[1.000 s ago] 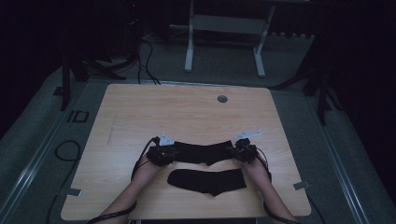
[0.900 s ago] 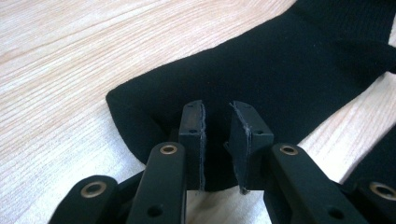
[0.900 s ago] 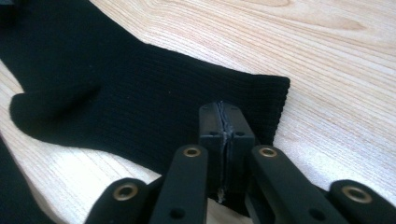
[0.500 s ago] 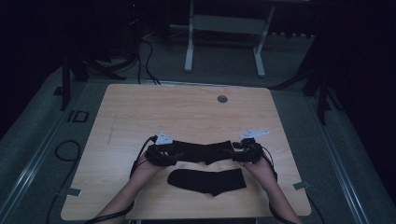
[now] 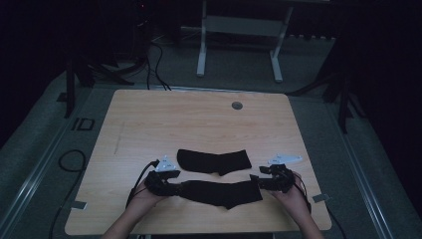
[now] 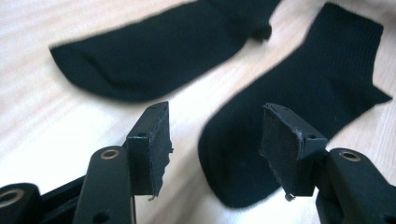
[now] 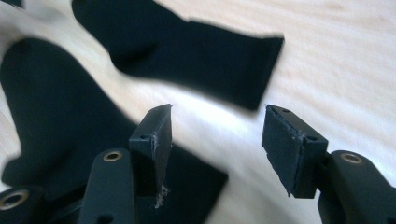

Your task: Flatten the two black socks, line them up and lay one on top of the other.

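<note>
From the high view, two black socks lie on the light wooden surface: the far sock and the near sock, just apart. A second ago both claws sat at the far sock's ends; now the left claw and right claw are at the near sock's ends. The room around is dark, with cables on the floor. In the left gripper view, the left claw has just been opening and stands spread, nothing pinched. In the right gripper view, the right claw is spread too, after closing a little.
</note>
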`<control>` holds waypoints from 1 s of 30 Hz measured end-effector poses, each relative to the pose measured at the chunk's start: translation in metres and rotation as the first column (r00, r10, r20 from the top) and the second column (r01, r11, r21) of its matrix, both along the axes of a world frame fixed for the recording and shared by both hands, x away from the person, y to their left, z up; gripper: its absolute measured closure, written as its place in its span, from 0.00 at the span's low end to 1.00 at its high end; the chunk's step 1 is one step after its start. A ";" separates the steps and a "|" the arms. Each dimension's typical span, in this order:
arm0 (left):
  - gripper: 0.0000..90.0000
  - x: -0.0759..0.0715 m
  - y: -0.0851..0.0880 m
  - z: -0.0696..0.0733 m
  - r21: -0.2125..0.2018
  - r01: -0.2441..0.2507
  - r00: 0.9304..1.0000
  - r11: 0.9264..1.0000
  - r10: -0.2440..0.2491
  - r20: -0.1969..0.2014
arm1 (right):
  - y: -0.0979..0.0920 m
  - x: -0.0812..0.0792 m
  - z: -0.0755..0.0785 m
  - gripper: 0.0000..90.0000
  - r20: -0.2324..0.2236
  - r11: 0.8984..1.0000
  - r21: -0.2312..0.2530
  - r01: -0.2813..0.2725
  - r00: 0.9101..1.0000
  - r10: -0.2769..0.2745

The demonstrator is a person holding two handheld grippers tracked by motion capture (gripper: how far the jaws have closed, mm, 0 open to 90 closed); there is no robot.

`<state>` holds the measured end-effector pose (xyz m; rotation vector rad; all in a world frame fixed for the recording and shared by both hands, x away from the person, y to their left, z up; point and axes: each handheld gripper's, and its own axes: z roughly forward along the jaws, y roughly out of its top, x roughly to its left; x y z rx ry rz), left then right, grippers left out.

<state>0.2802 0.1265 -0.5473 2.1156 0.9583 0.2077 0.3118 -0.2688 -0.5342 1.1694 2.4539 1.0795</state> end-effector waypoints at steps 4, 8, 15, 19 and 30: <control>0.50 -0.003 0.001 -0.009 0.007 -0.012 1.000 1.000 0.012 -0.028 | -0.008 -0.014 -0.007 0.55 -0.024 1.000 0.009 0.015 1.000 -0.015; 0.53 -0.002 0.000 -0.018 0.014 -0.018 0.999 1.000 0.018 -0.043 | -0.009 -0.022 -0.012 0.61 -0.040 1.000 -0.005 0.029 0.999 -0.029; 0.67 -0.004 -0.003 -0.019 0.022 -0.013 1.000 1.000 0.013 -0.025 | -0.003 -0.025 -0.019 0.68 -0.041 0.998 -0.062 0.023 0.999 -0.025; 0.84 -0.006 -0.007 -0.018 0.042 0.009 1.000 0.999 -0.008 -0.022 | -0.001 -0.027 -0.020 0.78 -0.044 0.998 -0.058 0.012 0.999 -0.014; 0.96 -0.009 -0.003 -0.008 0.018 0.011 1.000 1.000 -0.010 -0.023 | 0.006 -0.030 -0.005 0.97 -0.017 0.999 -0.034 0.005 1.000 -0.006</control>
